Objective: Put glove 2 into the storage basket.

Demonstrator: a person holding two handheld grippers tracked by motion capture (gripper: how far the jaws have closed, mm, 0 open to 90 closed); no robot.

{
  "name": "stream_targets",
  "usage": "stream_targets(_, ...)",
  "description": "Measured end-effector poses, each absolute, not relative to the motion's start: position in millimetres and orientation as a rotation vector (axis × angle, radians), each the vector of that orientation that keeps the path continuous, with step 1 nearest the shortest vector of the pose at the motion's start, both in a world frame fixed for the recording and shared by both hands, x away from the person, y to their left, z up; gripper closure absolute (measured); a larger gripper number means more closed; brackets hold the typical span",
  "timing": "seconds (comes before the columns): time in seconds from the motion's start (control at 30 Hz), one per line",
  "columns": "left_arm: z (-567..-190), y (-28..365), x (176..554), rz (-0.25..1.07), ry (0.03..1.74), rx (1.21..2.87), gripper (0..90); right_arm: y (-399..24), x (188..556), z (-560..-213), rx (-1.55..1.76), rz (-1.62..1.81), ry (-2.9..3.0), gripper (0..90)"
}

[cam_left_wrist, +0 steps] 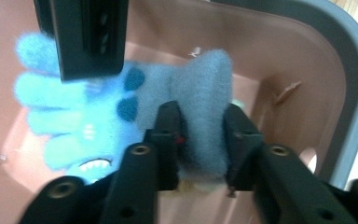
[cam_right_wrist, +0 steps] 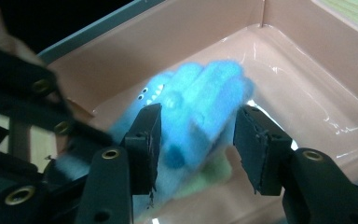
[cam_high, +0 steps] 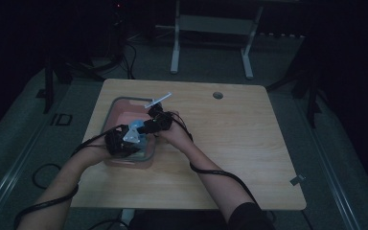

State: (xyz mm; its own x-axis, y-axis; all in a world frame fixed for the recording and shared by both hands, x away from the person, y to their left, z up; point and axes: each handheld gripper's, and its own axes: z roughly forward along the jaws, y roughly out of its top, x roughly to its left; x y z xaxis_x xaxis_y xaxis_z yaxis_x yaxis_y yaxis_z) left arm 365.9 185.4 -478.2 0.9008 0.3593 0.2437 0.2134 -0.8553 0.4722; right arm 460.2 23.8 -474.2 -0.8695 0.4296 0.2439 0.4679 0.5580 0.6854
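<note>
High view: dim wooden table (cam_high: 230, 143), pink tub (cam_high: 120, 108) at about 9 o'clock of its centre, both grippers meeting over it; the glove (cam_high: 135, 127) is a pale blue blur between them, detail lost. Left gripper view supplies the detail: left gripper (cam_left_wrist: 200, 133) pinches the glove's (cam_left_wrist: 121, 116) grey-blue cuff, pads pressed into the fleece, inside the tub (cam_left_wrist: 307, 60); bright blue fingers fan toward 9 o'clock, with dark spots and a toothy mouth print on them. One black jaw of the right gripper hangs in from 11 o'clock, over the fingers. Right gripper view: right gripper (cam_right_wrist: 198, 135) stands spread, jaws either side of the glove (cam_right_wrist: 200, 93), a gap at the 3 o'clock pad; contact at the other pad unclear through blur. Glove's long axis here runs 7 to 1 o'clock, fingertips up toward 1, above the tub (cam_right_wrist: 307, 60) floor.
</note>
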Motion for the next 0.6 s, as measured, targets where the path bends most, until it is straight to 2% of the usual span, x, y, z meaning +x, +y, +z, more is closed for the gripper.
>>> stream_targets(0.07, -478.0, 185.2, 366.6, 0.450, 0.443, 2.616, 56.7, 19.6, 458.8, -472.2, -0.780, -1.234, -2.731, 49.4)
stream_targets(0.13, -476.3, 186.1, 367.1, 0.442, 0.489, 2.580, 39.8, 15.0, 457.2, -469.4, -0.771, -1.246, -2.724, 47.9)
stream_targets(0.23, -470.8, 188.6, 367.2, 0.465, 0.535, 2.537, 24.1, 8.9, 452.9, -464.4, -0.747, -1.280, -2.711, 45.9)
stream_targets(0.3, -466.6, 190.6, 368.6, 0.471, 0.610, 2.498, 21.0, 6.8, 449.8, -462.5, -0.735, -1.292, -2.706, 45.1)
stream_targets(0.33, -465.1, 191.2, 369.0, 0.459, 0.630, 2.490, 15.9, 5.5, 447.9, -461.8, -0.721, -1.300, -2.703, 42.8)
stream_targets(0.4, -462.5, 191.4, 367.6, 0.475, 0.643, 2.470, 13.0, 3.5, 445.0, -460.7, -0.716, -1.309, -2.701, 40.1)
stream_targets(0.5, -461.0, 189.6, 365.5, 0.441, 0.661, 2.445, 2.7, -0.5, 441.2, -459.3, -0.699, -1.326, -2.695, 35.0)
stream_targets(0.6, -461.8, 184.7, 362.8, 0.456, 0.658, 2.435, 1.8, -5.8, 439.8, -460.2, -0.678, -1.333, -2.692, 27.0)
